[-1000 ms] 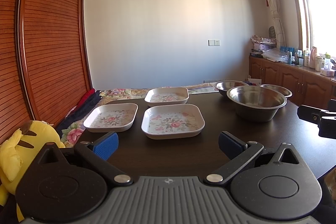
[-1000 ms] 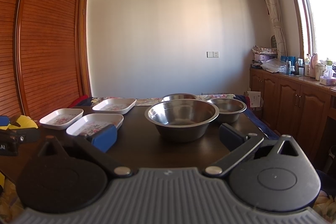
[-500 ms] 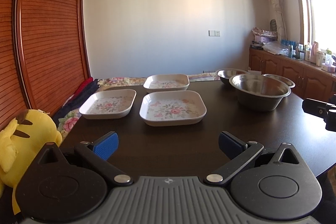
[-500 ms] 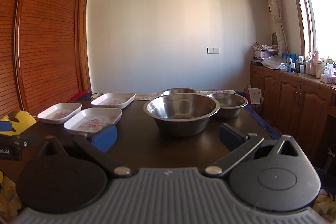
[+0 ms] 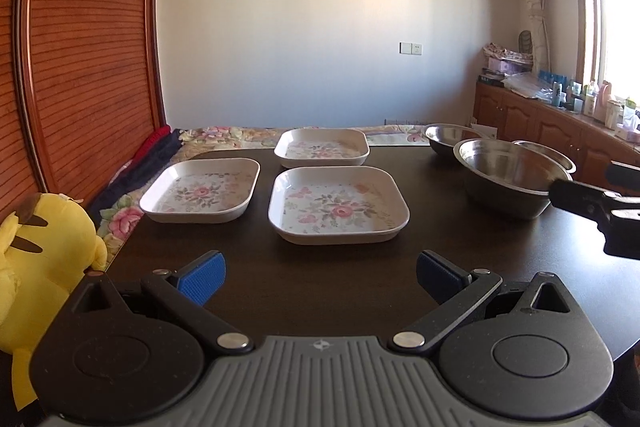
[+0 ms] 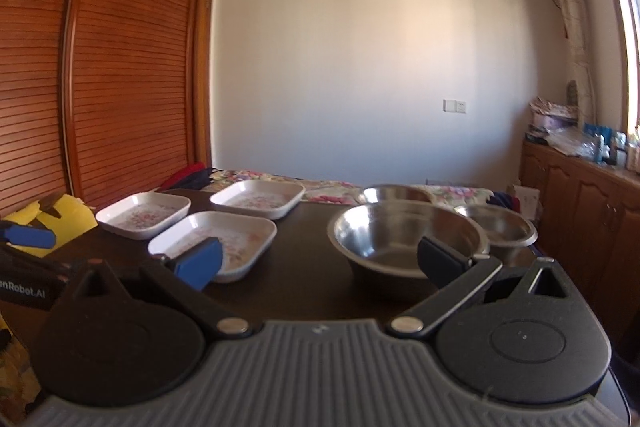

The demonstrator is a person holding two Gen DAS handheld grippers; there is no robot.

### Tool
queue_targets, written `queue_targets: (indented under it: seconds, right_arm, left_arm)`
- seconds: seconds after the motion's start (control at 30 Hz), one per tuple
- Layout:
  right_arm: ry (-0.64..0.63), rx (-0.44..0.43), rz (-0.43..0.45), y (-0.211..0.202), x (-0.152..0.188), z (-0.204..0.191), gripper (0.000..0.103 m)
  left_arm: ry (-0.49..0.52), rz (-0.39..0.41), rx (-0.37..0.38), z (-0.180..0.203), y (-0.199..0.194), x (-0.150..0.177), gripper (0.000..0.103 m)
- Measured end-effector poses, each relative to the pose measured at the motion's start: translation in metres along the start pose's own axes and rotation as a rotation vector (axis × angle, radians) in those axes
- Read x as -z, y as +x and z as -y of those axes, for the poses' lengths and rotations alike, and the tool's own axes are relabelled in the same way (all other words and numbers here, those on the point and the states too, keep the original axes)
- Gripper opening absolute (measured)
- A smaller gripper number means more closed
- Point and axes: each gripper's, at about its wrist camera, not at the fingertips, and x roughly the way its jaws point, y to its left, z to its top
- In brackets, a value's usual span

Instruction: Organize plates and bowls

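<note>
Three white square floral plates lie on the dark table: a near one, one to its left, one behind it. Three steel bowls stand to the right: a large one, a smaller one beside it, another at the back. My left gripper is open over bare table in front of the near plate. My right gripper is open, its right fingertip by the large bowl's near rim. The right gripper's finger shows at the left wrist view's right edge.
A yellow plush toy sits off the table's left edge, with floral bedding behind it. A slatted wooden wardrobe fills the left wall. Wooden cabinets carrying bottles run under the window on the right.
Both grippers have moved forward and risen over the table, staying open. The right gripper has closed in on the large bowl. Plates and bowls have not moved.
</note>
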Motion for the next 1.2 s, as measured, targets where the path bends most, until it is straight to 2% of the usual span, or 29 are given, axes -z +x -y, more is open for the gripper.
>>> queue_targets:
  seconds: [0.3,0.53,0.6,0.67,0.97,1.13,1.2]
  right_arm:
    - [-0.041,-0.098,-0.042,0.034,-0.01,-0.022,0.103]
    - [-0.091,-0.194,-0.115,0.061,-0.014,-0.039,0.103]
    - [-0.104,-0.206,-0.133,0.07,-0.015,-0.043,0.101]
    - [-0.1,-0.221,-0.155,0.078,-0.016,-0.044,0.093]
    - [-0.101,-0.257,-0.224,0.109,-0.014,-0.053,0.088]
    - [-0.097,-0.254,-0.259,0.123,-0.01,-0.053,0.081]
    - [-0.092,-0.249,-0.271,0.127,-0.009,-0.052,0.079]
  left_arm:
    - [0.019,-0.013,-0.044,-0.019,0.012,-0.014,0.103]
    - [0.05,-0.033,-0.077,-0.034,0.034,-0.025,0.103]
    - [0.065,-0.041,-0.085,-0.038,0.041,-0.028,0.103]
    - [0.076,-0.05,-0.093,-0.043,0.05,-0.031,0.103]
    - [0.096,-0.07,-0.067,-0.061,0.081,-0.04,0.103]
    - [0.088,-0.091,0.0,-0.066,0.096,-0.04,0.091]
    - [0.082,-0.101,0.019,-0.067,0.103,-0.041,0.082]
